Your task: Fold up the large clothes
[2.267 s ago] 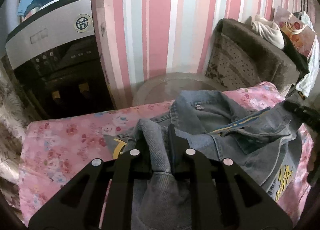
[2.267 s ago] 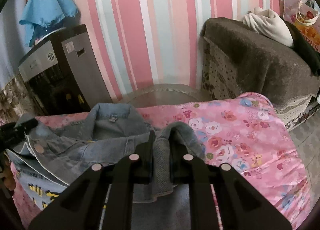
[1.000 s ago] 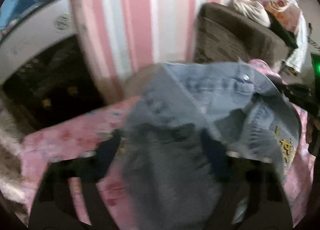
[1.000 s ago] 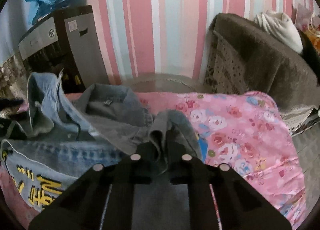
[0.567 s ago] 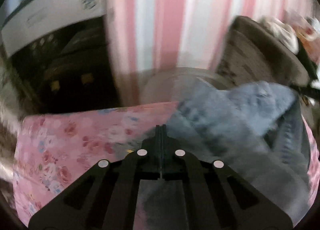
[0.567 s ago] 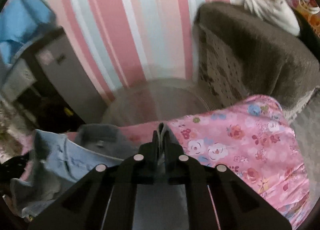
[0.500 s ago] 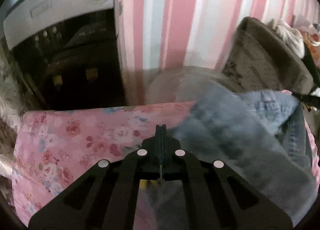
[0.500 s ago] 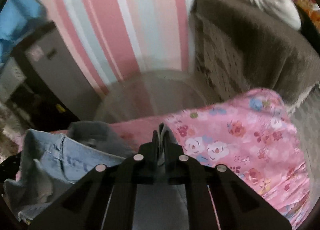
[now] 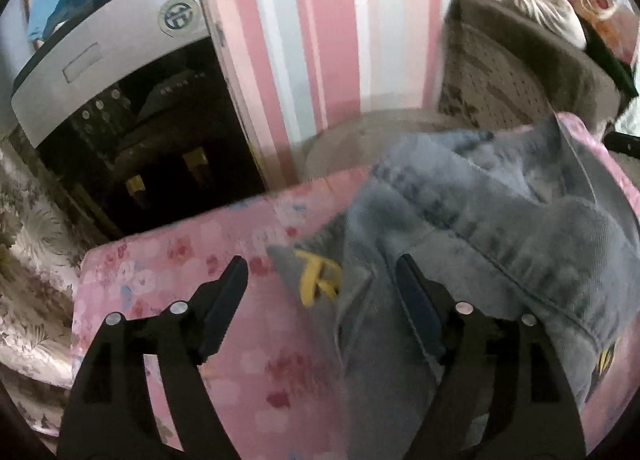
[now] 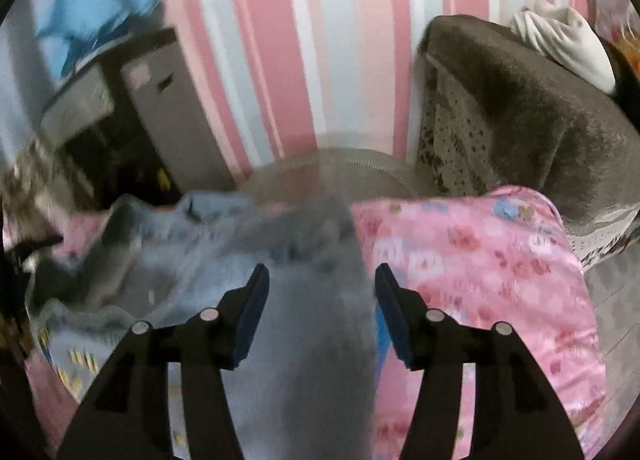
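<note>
1. Both tools have just let go. Half a second ago each was pinched tight on a fold of denim; now the left hand-held gripper (image 9: 320, 284) stands wide apart with nothing between its fingers, and the right hand-held gripper (image 10: 320, 292) is spread wide too, with cloth lying under the gap but not clamped.

2. The denim jacket (image 9: 500, 236) has dropped back onto the pink floral cover (image 9: 180, 292) of the desk. In the left wrist view it lies heaped to the right, its collar toward the striped wall (image 9: 320, 40) and a yellow printed mark (image 9: 316, 276) showing at the near edge.

3. In the right wrist view a sleeve or folded panel runs straight toward the camera between the spread fingers, and the rest of the jacket bunches to the left. Motion blur hides the exact lie of the seams.

4. Judged from this, one fold has been thrown across and released, not smoothed. The pile looks lumpy, so the task is only partly done.

5. The next grasp probably needs a fresh edge or hem, chosen once the cloth has settled.
</note>
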`<state>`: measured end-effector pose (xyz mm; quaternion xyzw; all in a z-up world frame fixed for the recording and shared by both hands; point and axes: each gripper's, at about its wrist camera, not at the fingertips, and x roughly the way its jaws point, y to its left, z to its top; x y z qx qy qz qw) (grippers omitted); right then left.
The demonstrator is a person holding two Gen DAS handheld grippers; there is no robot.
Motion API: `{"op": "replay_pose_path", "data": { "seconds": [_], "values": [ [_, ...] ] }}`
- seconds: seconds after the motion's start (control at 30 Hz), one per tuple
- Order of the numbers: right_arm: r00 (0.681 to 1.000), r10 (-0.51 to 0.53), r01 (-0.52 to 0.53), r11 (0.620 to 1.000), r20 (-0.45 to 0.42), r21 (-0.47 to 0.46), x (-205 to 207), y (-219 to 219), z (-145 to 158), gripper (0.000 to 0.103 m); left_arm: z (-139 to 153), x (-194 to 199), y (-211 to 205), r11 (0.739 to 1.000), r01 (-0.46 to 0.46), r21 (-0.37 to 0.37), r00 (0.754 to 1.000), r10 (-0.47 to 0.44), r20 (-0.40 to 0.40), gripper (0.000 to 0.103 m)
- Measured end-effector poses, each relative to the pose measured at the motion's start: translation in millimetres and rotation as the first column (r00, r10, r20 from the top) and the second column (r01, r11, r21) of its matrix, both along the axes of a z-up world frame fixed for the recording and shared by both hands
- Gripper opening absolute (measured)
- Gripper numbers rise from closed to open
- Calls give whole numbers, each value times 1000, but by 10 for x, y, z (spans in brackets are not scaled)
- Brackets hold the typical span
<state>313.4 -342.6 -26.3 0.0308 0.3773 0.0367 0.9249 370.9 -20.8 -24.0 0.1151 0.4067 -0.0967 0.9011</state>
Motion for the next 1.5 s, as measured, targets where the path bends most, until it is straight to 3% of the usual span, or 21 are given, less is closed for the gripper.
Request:
{"op": "replay_pose_path", "data": {
  "seconds": [0.07, 0.17, 0.23, 0.27, 0.33, 0.37, 0.43, 0.47, 0.6, 0.67, 0.77, 0.87, 0.97, 1.07, 1.1, 1.2, 1.27, 1.33, 1.4, 1.47, 1.5],
  "values": [
    [999, 17, -19, 998, -28, -66, -17, 124, -112, 56, -43, -4, -3, 1000, 12, -27, 1000, -12, -20, 75],
    [996, 0, -16, 983, -87, -185, 102, 268, -374, 55, -182, 95, -47, 992, 41, -122, 993, -53, -102, 58],
    [995, -13, -7, 978, -96, -207, 129, 278, -458, 52, -270, 151, -75, 990, 37, -138, 990, -55, -129, 55],
    [996, -23, 3, 977, -92, -213, 134, 273, -478, 41, -305, 172, -102, 987, 48, -152, 987, -70, -144, 47],
    [996, -11, -7, 979, -87, -202, 116, 286, -509, 25, -358, 185, -152, 989, 39, -145, 986, -62, -154, 46],
    [998, -5, -8, 981, -65, -195, 88, 282, -482, 10, -366, 177, -180, 990, 44, -135, 987, -64, -151, 38],
    [1000, -13, 8, 984, -23, -177, 33, 259, -411, 4, -352, 159, -196, 990, 43, -137, 988, -62, -139, 22],
    [1000, -16, 16, 986, 5, -163, -9, 244, -359, 4, -341, 147, -201, 991, 37, -131, 990, -54, -127, 16],
    [989, -55, 64, 996, 134, -68, -191, 72, -80, 1, -204, 57, -155, 992, 15, -126, 999, -21, -45, 12],
    [978, -86, 80, 996, 191, 38, -283, -99, 115, 1, -96, 46, -72, 987, -5, -163, 1000, 5, -3, 11],
    [970, -118, 98, 990, 211, 103, -277, -259, 202, 1, 84, 101, 146, 955, -46, -294, 998, 58, 33, 11],
    [968, -156, 120, 976, 195, 183, -203, -444, 170, 1, 138, 246, 275, 925, -59, -376, 998, 67, 7, 11],
    [971, -200, 164, 956, 128, 242, -107, -595, -50, 1, 29, 486, 353, 903, -84, -421, 996, 66, -58, 12],
    [980, -197, 189, 955, 11, 227, -31, -635, -368, 2, -220, 680, 379, 913, -139, -384, 986, 91, -140, 9],
    [982, -190, 190, 957, -21, 217, -9, -622, -439, 3, -319, 689, 363, 938, -170, -301, 981, 132, -143, 0],
    [985, -167, 172, 964, -44, 203, -36, -611, -474, 6, -476, 639, 348, 957, -162, -242, 977, 122, -172, 0],
    [989, -146, 149, 971, -34, 186, -65, -575, -345, 15, -444, 582, 336, 965, -147, -216, 981, 115, -155, 0],
    [992, -127, 125, 980, 1, 154, -84, -545, -203, 28, -321, 539, 324, 972, -133, -192, 987, 112, -115, 9],
    [993, -110, 106, 989, 33, 100, -43, -461, -25, 45, -153, 531, 256, 981, -118, -156, 992, 109, -60, 53],
    [995, -96, 95, 995, 41, 39, 67, -384, 62, 55, -58, 555, 157, 989, -96, -114, 995, 94, -28, 72],
    [996, -78, 78, 997, 32, 3, 162, -320, 81, 55, -18, 582, 92, 993, -77, -95, 997, 74, -26, 73]
  ]
}}
